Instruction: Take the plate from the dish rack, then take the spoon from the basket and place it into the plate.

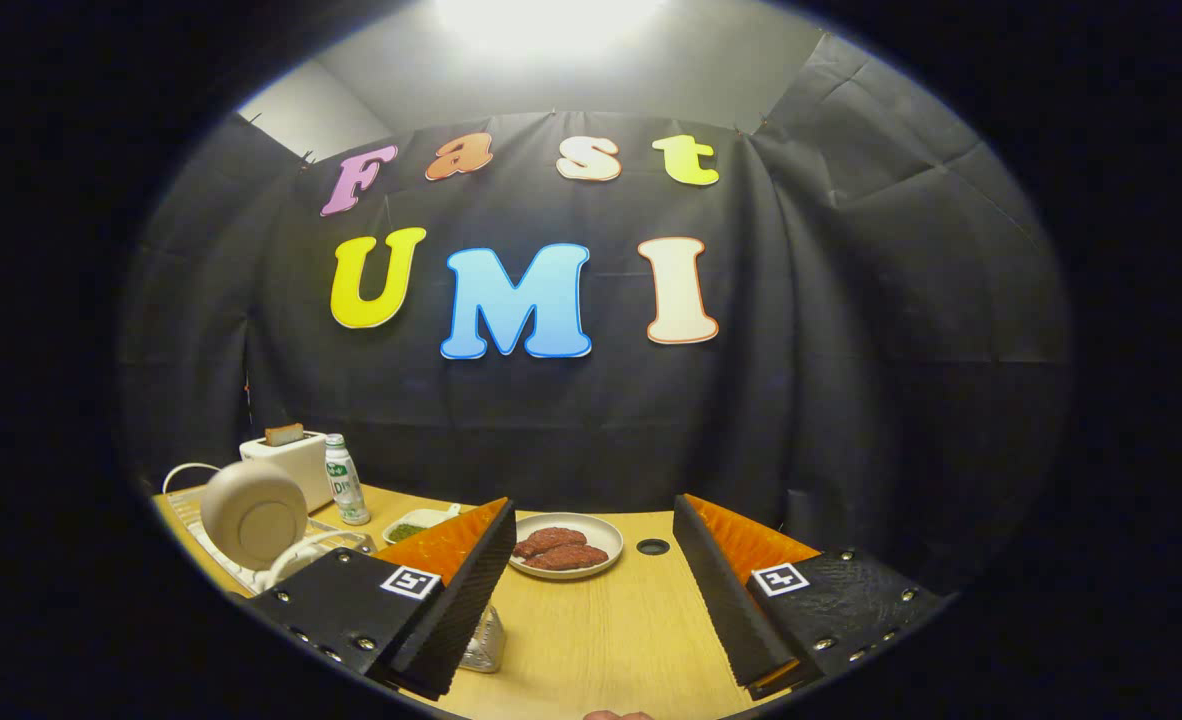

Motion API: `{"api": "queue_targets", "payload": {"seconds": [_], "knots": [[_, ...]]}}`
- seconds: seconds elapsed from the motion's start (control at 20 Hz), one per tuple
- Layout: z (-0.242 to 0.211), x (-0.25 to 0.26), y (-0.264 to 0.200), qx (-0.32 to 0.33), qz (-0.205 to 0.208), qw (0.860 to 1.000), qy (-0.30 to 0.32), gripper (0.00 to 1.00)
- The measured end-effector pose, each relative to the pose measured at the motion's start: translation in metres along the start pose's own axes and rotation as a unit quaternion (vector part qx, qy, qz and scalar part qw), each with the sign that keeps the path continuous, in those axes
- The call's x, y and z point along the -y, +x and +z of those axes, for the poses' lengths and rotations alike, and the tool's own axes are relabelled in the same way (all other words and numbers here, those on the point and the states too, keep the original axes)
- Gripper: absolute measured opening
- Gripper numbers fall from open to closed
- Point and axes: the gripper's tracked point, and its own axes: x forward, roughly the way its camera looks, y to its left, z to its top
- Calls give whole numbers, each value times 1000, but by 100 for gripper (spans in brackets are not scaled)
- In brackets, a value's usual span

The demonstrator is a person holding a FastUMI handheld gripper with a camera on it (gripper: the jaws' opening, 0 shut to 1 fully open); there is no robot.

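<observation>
Fingers [591, 600] spread wide, nothing between them but bare wooden surface [601, 640]. Held above the surface, pointed at the back wall.

Plate [253, 514] standing on edge in dish rack [213, 553], off to the left and slightly ahead of the left finger [456, 590]. Broad round side turned toward the camera, tan, with a ringed foot visible. Rim axis near vertical, so likely needs a pinch on the upper rim after swinging left. Lower edge hidden behind rack wires and the left finger housing.

Not aligned yet: plate well outside the gap between the fingers, left of it. Judged first step, plate grab not started.

Basket and spoon: cannot tell. Clear faceted object [483, 645] just beside the left finger's inner face, partly hidden, identity unclear.

Straight ahead, beyond the fingertips: second plate with brown meat pieces [565, 546], flat on the surface, not the rack one. Small white dish with green stuff [419, 526] left of it. Bottle [345, 480] and toaster [281, 462] behind the rack. Dark round hole [653, 547] in the surface right of the meat plate.

Risk: catching rack wires during the leftward swing.
</observation>
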Motion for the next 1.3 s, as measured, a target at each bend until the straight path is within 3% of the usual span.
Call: {"api": "queue_targets", "payload": {"seconds": [0.25,0.5,0.6,0.9,1.3], "knots": [[70,-49,-19,32,-1,999,-31,98],[95,-78,-20,30,0,1000,-5,97],[98,-87,-18,12,-3,1000,5,97],[95,-137,-8,-68,40,996,43,97],[67,-216,1,-189,111,975,38,98]]}}
